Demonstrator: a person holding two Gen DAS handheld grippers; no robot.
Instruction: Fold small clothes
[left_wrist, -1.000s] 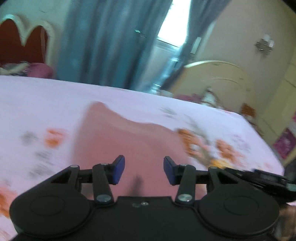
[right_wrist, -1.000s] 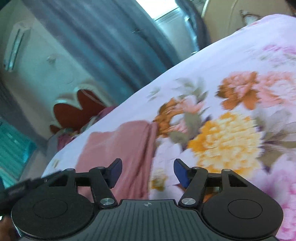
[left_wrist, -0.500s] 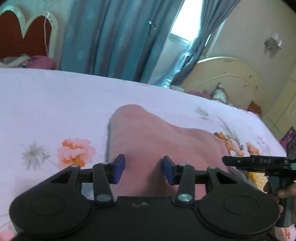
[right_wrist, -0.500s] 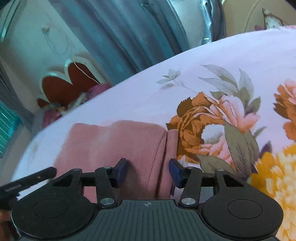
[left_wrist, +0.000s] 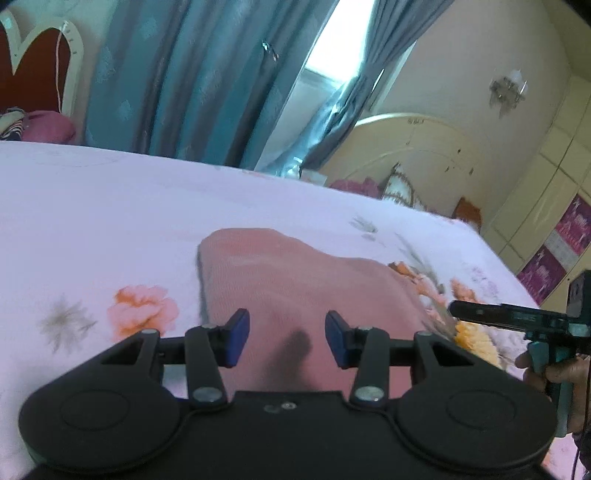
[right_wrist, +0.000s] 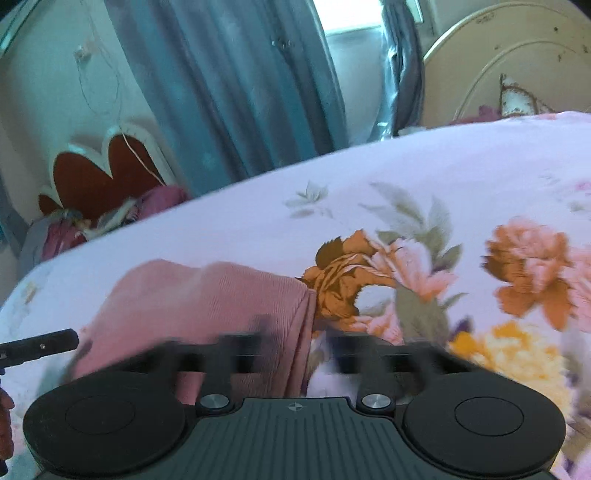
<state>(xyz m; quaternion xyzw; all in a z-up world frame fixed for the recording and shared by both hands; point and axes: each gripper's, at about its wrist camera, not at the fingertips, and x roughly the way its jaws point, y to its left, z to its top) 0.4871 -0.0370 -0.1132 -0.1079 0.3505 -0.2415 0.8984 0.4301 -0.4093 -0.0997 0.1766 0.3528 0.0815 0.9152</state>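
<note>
Pink garment lies flat on the bed, already doubled over by the look of the layered edge on its right side. It sits right ahead of and under the left tongs, and ahead-left of the right tongs.

Change since half a second ago: both tongs have pulled nearer the cloth's close edge and sit a bit lower. Left tongs centred over the garment, blue pads parted about as before, nothing between them, cloth only below. Right tongs now smeared by motion blur where they were sharp before; straddling the garment's right folded edge, fingers look apart, but cannot tell how wide or whether they pinch fabric.

Garment itself hasn't shifted on the floral sheet; orange flower just beyond its right edge as before.

Judgement: approach for the next fold, both sides of the near edge being lined up; grasp not yet made on left.
</note>
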